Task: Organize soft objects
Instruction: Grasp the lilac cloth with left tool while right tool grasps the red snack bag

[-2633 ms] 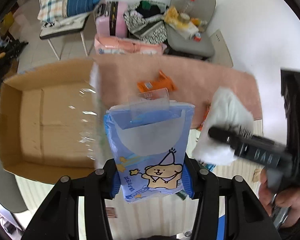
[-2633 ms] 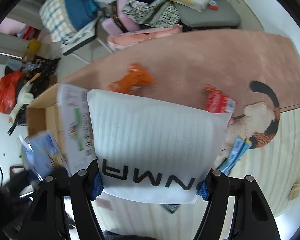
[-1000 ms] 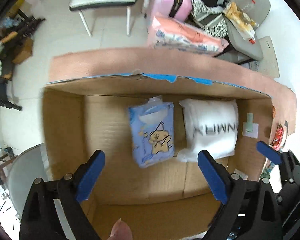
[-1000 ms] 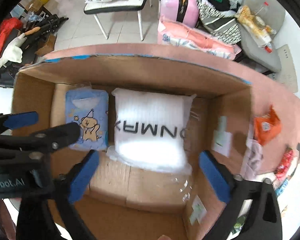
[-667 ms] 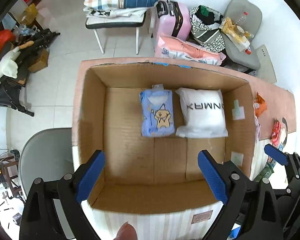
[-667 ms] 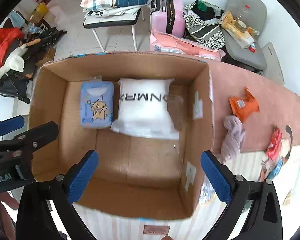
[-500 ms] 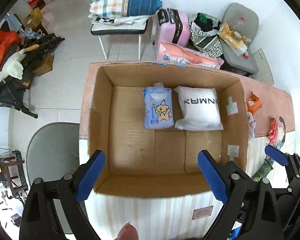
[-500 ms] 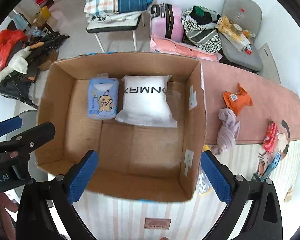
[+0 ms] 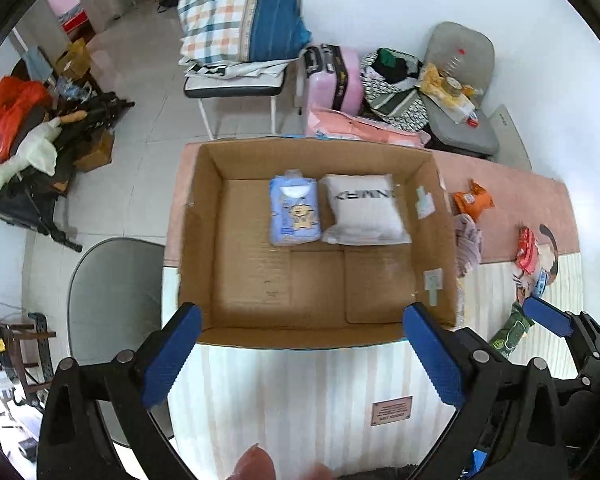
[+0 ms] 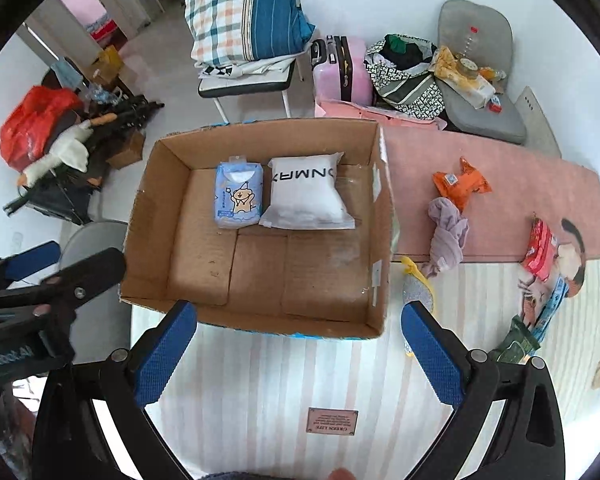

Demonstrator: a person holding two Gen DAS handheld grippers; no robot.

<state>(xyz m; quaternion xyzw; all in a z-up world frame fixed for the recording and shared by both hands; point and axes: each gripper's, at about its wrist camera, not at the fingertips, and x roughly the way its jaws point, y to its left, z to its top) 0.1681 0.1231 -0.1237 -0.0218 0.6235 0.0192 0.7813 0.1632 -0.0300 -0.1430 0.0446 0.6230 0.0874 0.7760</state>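
An open cardboard box [image 9: 196, 240] [image 10: 384, 248] stands on the table. Inside it, at the far wall, a blue tissue pack with a bear print [image 9: 296, 212] [image 10: 239, 196] lies next to a white padded pouch [image 9: 364, 212] [image 10: 306, 194]. My left gripper [image 9: 300, 356] is open and empty, high above the box's near edge. My right gripper [image 10: 296, 348] is open and empty, also above the near edge. A crumpled lilac cloth [image 10: 446, 236] [image 9: 468, 244] and an orange packet [image 10: 460, 184] [image 9: 473, 200] lie on the pink mat right of the box.
A red packet [image 10: 542, 246], a green packet [image 10: 518, 344] and a silver-yellow item [image 10: 418, 292] lie right of the box. Beyond the table stand a chair with a plaid bundle [image 10: 248, 12], a pink suitcase [image 10: 342, 68] and a grey seat [image 10: 480, 60]. A grey stool [image 9: 112, 300] stands left.
Both grippers let go of the tissue pack and the white pouch inside the box, then pulled up and back. The box now looks smaller and farther away.
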